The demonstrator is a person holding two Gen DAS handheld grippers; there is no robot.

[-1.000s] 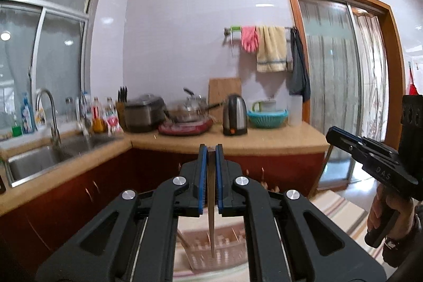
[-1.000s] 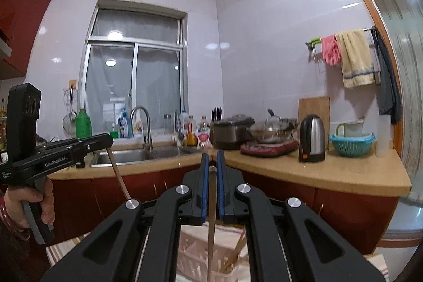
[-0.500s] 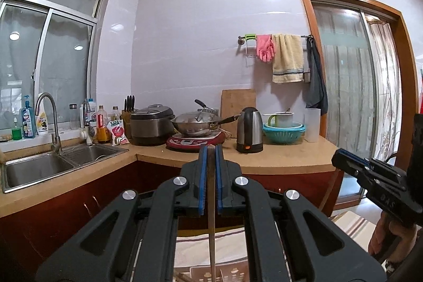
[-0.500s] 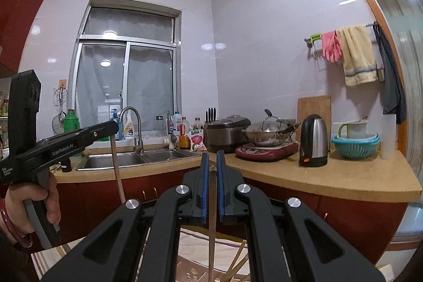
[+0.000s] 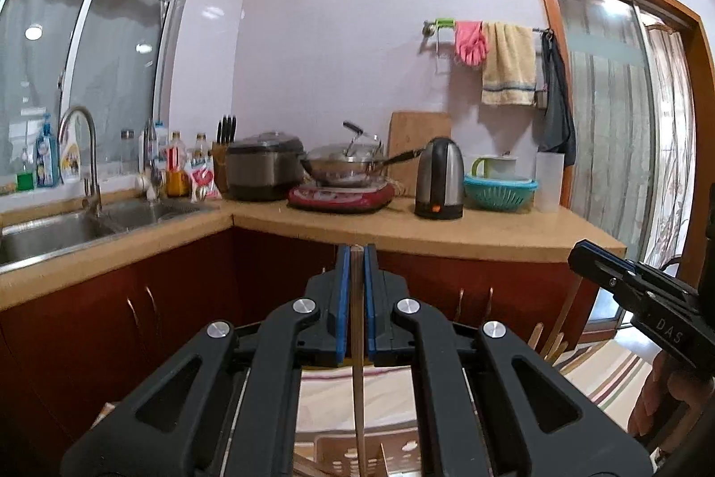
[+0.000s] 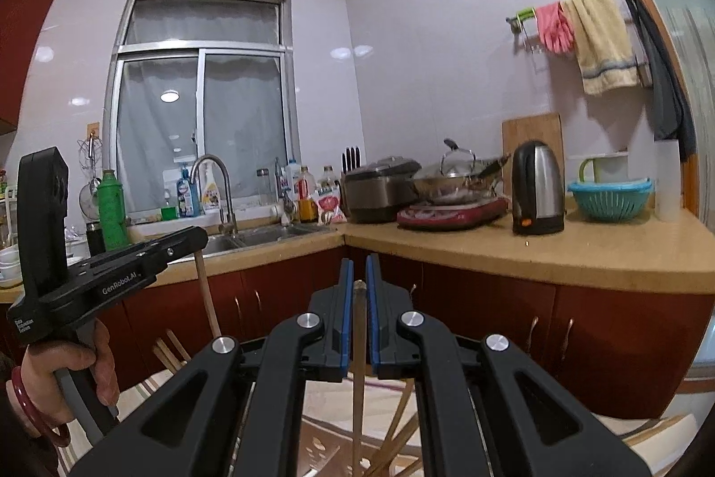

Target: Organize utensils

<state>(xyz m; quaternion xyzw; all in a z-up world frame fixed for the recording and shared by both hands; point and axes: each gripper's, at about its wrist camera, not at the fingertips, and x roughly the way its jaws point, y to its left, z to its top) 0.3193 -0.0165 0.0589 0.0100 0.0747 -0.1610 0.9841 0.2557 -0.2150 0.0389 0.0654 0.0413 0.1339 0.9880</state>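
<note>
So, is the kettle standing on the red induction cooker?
No, the kettle stands on the bare countertop, beside the red induction cooker that carries the wok.

Evenly bright indoors, lit from overhead; round glare spots on the glossy wall tiles (image 5: 339, 43) and window (image 6: 201, 119). Heavy fisheye bending, dark vignetted corners, slight motion blur at edges.

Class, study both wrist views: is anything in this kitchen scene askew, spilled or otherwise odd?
Nothing is spilled or broken. Only the loose chopsticks in the pale basket below the grippers look untidy, leaning crossed at different angles. The left gripper and right gripper each clamp one chopstick hanging straight down.
</note>
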